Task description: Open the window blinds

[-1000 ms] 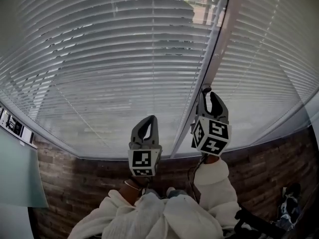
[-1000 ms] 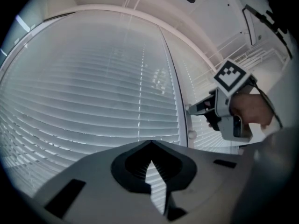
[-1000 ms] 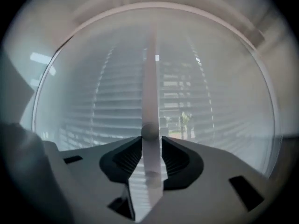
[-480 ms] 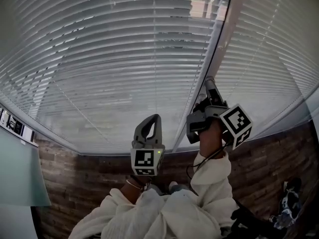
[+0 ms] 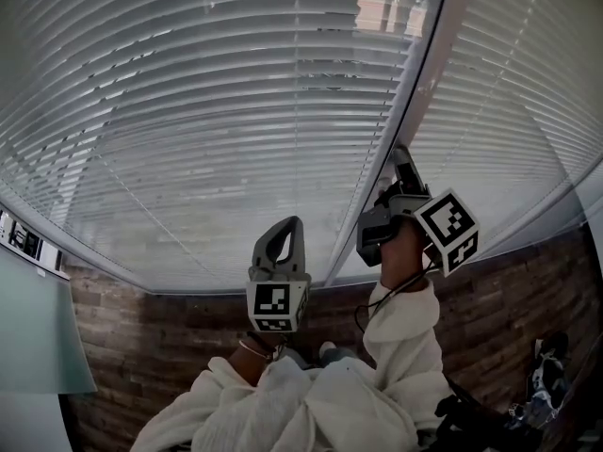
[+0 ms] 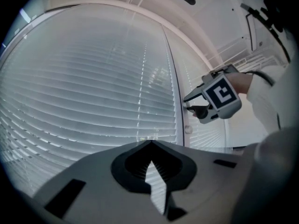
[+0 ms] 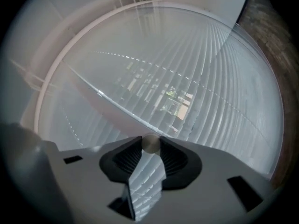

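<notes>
White slatted blinds (image 5: 207, 111) cover the window, with a second blind (image 5: 509, 111) to the right of the pale mullion (image 5: 415, 92). My right gripper (image 5: 400, 156) is raised against the mullion and turned on its side. In the right gripper view it (image 7: 150, 144) is shut on the round lower end of the clear tilt wand (image 7: 100, 93), which runs up and to the left. My left gripper (image 5: 287, 226) hangs lower, near the blind's bottom, shut with nothing in it (image 6: 150, 143). The left gripper view shows the right gripper (image 6: 189, 104) at the mullion.
A dark brick wall (image 5: 170, 347) runs below the sill. A pale panel (image 5: 38, 328) stands at the left. A small knob (image 6: 188, 129) sits on the frame below the right gripper. Dark objects (image 5: 546, 384) lie at the lower right.
My right gripper has rolled clockwise on the wand, so its marker cube now faces right, and it sits slightly higher. The left gripper has barely moved.
</notes>
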`<control>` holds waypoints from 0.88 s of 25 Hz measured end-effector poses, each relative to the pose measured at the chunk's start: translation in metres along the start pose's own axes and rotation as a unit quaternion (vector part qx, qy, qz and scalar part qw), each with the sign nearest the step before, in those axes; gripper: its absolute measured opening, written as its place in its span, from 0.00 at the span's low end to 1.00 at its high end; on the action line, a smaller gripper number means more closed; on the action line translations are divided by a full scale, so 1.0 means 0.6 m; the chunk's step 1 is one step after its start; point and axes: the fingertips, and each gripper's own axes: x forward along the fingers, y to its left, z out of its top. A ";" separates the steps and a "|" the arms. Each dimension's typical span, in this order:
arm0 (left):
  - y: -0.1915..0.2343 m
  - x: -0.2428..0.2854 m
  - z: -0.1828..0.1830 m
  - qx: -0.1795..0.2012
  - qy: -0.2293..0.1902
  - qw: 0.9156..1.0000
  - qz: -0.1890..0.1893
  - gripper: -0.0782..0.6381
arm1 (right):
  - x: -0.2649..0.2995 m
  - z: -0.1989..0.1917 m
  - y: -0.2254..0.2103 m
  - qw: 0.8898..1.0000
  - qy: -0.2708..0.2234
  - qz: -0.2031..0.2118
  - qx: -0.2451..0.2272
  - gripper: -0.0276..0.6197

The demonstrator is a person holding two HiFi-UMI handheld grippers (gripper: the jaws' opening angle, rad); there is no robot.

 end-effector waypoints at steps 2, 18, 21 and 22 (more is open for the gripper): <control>0.002 0.003 0.001 0.002 -0.003 1.000 0.000 0.11 | 0.001 0.001 0.003 0.998 -0.001 -0.004 -0.057 0.23; 0.004 0.002 -0.002 0.008 -0.001 1.000 0.011 0.11 | -0.001 -0.021 0.019 0.772 0.035 -0.065 -0.631 0.23; 0.009 -0.006 -0.019 0.010 0.001 1.000 0.015 0.11 | -0.007 -0.034 0.005 0.720 0.041 -0.075 -0.689 0.23; 0.012 -0.007 -0.024 0.011 0.001 1.000 0.016 0.11 | -0.009 -0.039 0.001 0.701 0.042 -0.077 -0.708 0.23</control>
